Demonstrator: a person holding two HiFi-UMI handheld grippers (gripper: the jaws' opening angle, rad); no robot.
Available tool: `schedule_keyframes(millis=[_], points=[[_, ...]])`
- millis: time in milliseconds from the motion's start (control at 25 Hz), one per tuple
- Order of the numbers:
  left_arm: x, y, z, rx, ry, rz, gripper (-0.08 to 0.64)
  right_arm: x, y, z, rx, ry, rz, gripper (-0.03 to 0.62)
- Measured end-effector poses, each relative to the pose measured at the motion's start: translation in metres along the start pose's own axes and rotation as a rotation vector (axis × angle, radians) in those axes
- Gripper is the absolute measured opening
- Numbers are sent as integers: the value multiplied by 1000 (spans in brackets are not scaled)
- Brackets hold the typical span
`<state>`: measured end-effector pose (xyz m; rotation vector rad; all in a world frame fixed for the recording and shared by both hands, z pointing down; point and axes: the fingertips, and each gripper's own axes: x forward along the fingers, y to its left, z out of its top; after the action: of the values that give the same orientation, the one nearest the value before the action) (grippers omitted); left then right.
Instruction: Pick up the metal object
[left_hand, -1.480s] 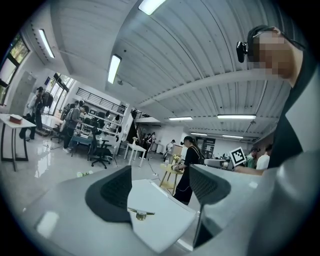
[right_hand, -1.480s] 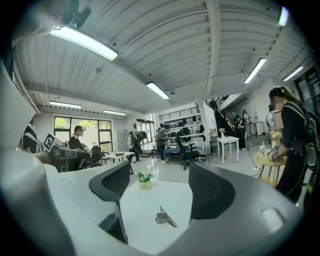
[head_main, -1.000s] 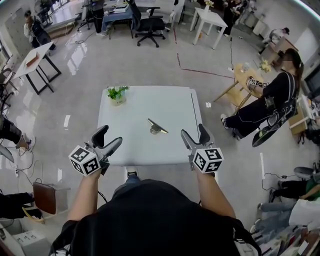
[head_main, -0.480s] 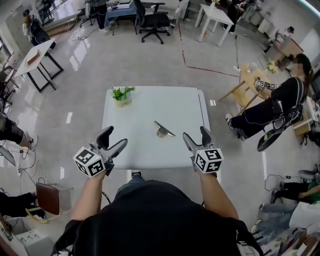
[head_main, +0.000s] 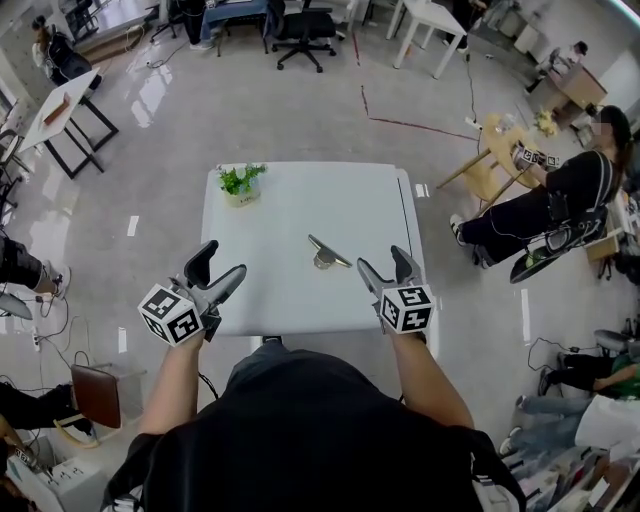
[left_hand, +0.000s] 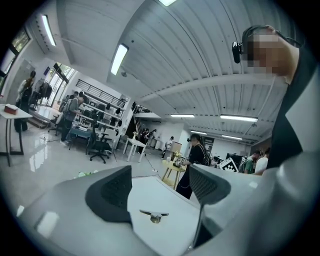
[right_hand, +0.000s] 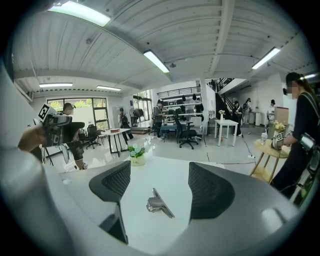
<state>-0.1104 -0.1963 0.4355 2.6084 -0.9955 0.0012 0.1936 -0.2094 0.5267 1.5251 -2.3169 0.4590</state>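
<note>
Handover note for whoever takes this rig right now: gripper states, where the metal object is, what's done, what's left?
Left gripper: open, empty, at the table's near left corner.
Right gripper: open, empty, just right of the metal object, not touching it.
Metal object: lying on the white table, towards the near edge.
Done: nothing grasped.
Left: probably bring the right gripper in, grip, lift.

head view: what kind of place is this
Probably an open-plan office or lab workspace: wheeled office chairs, several white work tables on a glossy floor, and strip lights overhead.
</note>
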Motion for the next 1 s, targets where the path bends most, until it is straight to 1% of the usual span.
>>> schedule_keyframes(millis=[200, 400, 600, 760, 1000], points=[[7, 11, 0, -19, 7, -12, 343, 17, 0, -17, -12, 52, 0, 370], [9, 28, -3, -25, 22, -5, 343, 41, 6, -36, -13, 103, 10, 368], [8, 43, -4, -34, 33, -1, 343, 63, 13, -43, -32, 137, 21, 367], [11, 55, -10, -41, 48, -4, 343, 80, 18, -57, -42, 175, 30, 364], [17, 60, -18, -56, 61, -23, 343, 93, 18, -80, -53, 235, 36, 360]])
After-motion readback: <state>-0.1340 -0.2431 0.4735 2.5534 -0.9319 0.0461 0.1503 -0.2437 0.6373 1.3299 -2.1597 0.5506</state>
